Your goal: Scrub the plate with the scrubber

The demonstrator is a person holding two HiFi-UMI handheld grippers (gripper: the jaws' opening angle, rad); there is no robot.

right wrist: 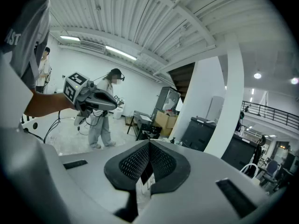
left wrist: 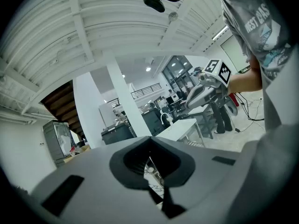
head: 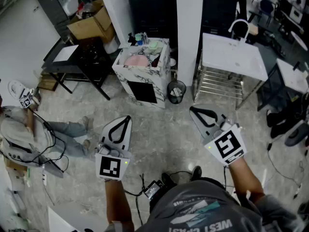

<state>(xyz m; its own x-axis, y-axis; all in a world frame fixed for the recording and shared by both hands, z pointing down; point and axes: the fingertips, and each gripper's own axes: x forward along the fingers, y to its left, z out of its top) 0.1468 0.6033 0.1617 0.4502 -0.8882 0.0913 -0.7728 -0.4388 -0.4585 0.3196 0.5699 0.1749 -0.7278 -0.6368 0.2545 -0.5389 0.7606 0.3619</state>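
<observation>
2 grippers, both clenched shut with nothing in them. The left gripper (head: 126, 119) and right gripper (head: 192, 109) were held over the bare floor (head: 159, 129), tips pointing toward a marble-patterned stand (head: 140, 83).

Only the head view showed the pink plate (head: 136, 60). It sat in the top of that stand, well apart from both grippers, with some small bottles and bits (head: 145, 40) crowded behind it. I couldn't pick out a scrubber among those. That view also had a wire bin (head: 176, 92) just beside the stand, a white table (head: 234, 57) to the right and a cardboard box (head: 91, 23) further back.

The 2 gripper views were better for the jaws. In each one the dark pads met at the tip with nothing between them. They also looked up at a ribbed white ceiling (left wrist: 93, 22), which the head view never caught. Each gripper view had the other gripper off to one side, and the right gripper view showed another person (right wrist: 100, 120) standing across the room.
</observation>
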